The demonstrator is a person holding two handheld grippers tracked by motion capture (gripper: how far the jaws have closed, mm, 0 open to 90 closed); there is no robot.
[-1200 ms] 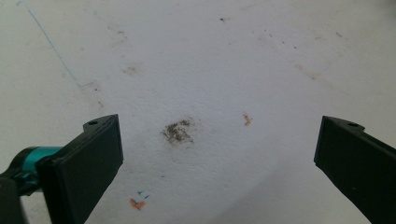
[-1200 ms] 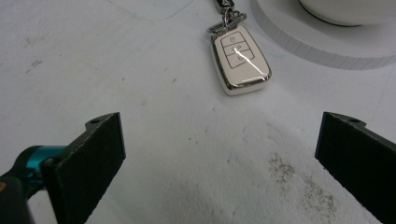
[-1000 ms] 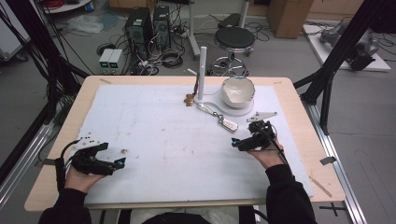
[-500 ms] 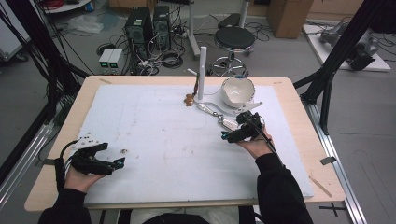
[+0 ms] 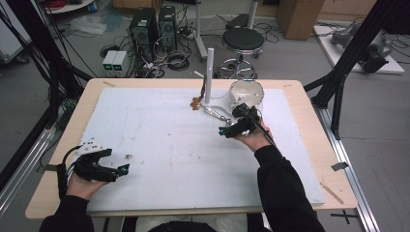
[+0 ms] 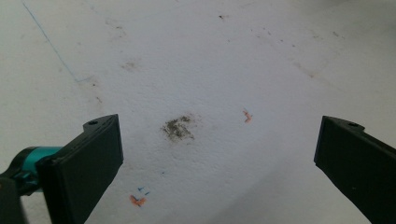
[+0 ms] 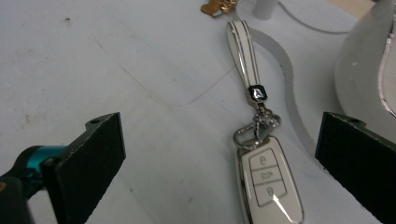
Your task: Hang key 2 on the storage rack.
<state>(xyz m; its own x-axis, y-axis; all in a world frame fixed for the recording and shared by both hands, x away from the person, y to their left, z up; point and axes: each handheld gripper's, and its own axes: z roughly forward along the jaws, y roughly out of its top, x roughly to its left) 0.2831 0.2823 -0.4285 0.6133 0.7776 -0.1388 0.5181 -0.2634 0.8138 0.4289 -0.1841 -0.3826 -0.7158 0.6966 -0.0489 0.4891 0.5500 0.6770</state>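
A white car key fob [image 7: 268, 182] with three buttons lies flat on the white mat. Its white strap [image 7: 243, 51] runs away from me toward a white post [image 5: 209, 72]. My right gripper [image 7: 219, 158] hovers open just above the fob, which sits between the jaws, nearer the right one. In the high view the right gripper [image 5: 227, 130] is beside the key fob [image 5: 216, 112], in front of the white bowl [image 5: 245, 92]. My left gripper [image 5: 121, 170] rests open at the mat's near left, nothing between its jaws [image 6: 219, 158].
A small golden-brown trinket [image 5: 196, 103] lies at the post's foot. The bowl's wall [image 7: 364, 70] stands close on the right of the fob. The mat [image 5: 159, 130] has stains, one dark smudge [image 6: 178, 128] under the left gripper. A stool and computer gear stand on the floor beyond the table.
My right gripper has moved from the mat's right side up and leftward to the key fob. The left gripper has stayed put.
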